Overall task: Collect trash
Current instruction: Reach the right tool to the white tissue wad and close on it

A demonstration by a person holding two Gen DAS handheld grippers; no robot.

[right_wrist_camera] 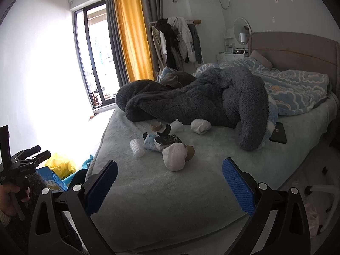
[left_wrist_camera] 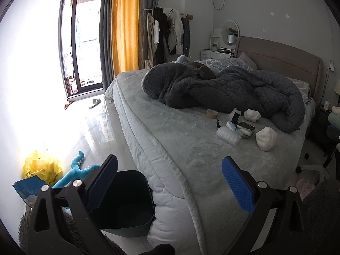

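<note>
While both grippers hang wide open and empty, left gripper [left_wrist_camera: 170, 180] over the dark bin [left_wrist_camera: 125, 201], right gripper [right_wrist_camera: 170, 182] faces the bed [right_wrist_camera: 191, 201]; the bubble-wrap scrap [right_wrist_camera: 137, 147] lies lengthwise toward the blanket [right_wrist_camera: 191, 104], beside a tissue pack [right_wrist_camera: 152, 144].

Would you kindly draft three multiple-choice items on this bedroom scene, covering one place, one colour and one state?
1. Where does the dark bin stand?
A. On the floor at the bed's corner
B. On the mattress
C. Under the coat rack

2. What colour is the bright curtain?
A. Red
B. Yellow
C. Green

3. How do both grippers stand?
A. Shut on trash
B. One shut on a tissue wad
C. Open and holding nothing

Key: 1 A, the bin sits on the floor against the bed corner. 2 B, the curtain is yellow. 3 C, the left gripper and right gripper show spread fingers with nothing between them.
</note>
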